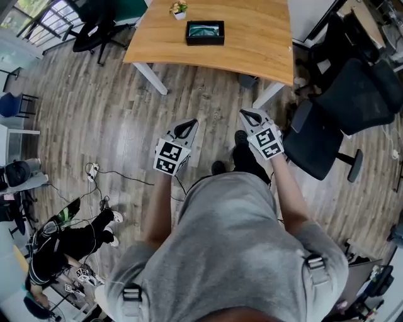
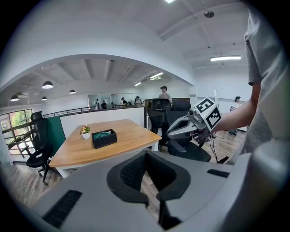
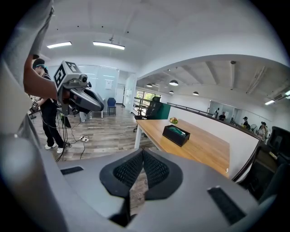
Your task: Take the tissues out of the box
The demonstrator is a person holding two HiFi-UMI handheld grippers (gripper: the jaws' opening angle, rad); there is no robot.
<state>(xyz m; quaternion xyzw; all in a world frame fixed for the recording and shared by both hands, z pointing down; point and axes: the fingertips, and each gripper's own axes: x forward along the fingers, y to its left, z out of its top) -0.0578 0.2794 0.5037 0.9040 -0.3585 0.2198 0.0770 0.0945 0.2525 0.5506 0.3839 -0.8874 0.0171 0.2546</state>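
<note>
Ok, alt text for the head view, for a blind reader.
A person in a grey shirt holds the left gripper and right gripper forward over a wood floor, both shut and empty. Ahead stands a wooden table with a black box and a small potted plant; a black office chair is at right.

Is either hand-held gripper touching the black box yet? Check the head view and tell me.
No, the black box sits on the wooden table, well ahead of the left hand-held gripper and the right hand-held gripper.
</note>
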